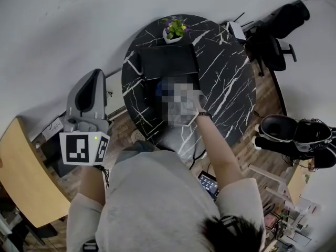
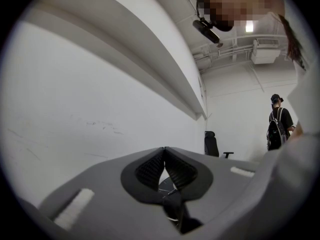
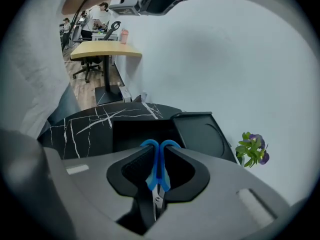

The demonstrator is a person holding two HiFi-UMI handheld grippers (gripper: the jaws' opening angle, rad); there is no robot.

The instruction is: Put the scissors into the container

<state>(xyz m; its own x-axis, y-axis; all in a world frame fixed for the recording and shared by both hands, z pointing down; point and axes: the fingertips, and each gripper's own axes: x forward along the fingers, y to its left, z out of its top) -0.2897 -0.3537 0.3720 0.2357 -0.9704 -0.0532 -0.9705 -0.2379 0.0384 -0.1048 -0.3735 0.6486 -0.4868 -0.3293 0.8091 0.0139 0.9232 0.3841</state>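
Blue-handled scissors point(image 3: 157, 166) hang blades down between the pads of my right gripper point(image 3: 159, 148), which is shut on the handles. Just beyond them an open black container point(image 3: 142, 131) sits on the black marble table point(image 3: 95, 124), its lid point(image 3: 202, 131) tilted up on the right. In the head view the container point(image 1: 168, 62) is at the table's far side and a mosaic patch covers the right gripper. My left gripper point(image 1: 86, 101) is held up left of the table, shut point(image 2: 164, 151) and empty, facing a white wall.
A small potted plant point(image 1: 175, 29) stands at the table's far rim, right of the lid point(image 3: 253, 150). A black office chair point(image 1: 275, 38) is at right, a wooden desk point(image 1: 21, 177) at lower left. A person with a backpack point(image 2: 276, 129) stands far off.
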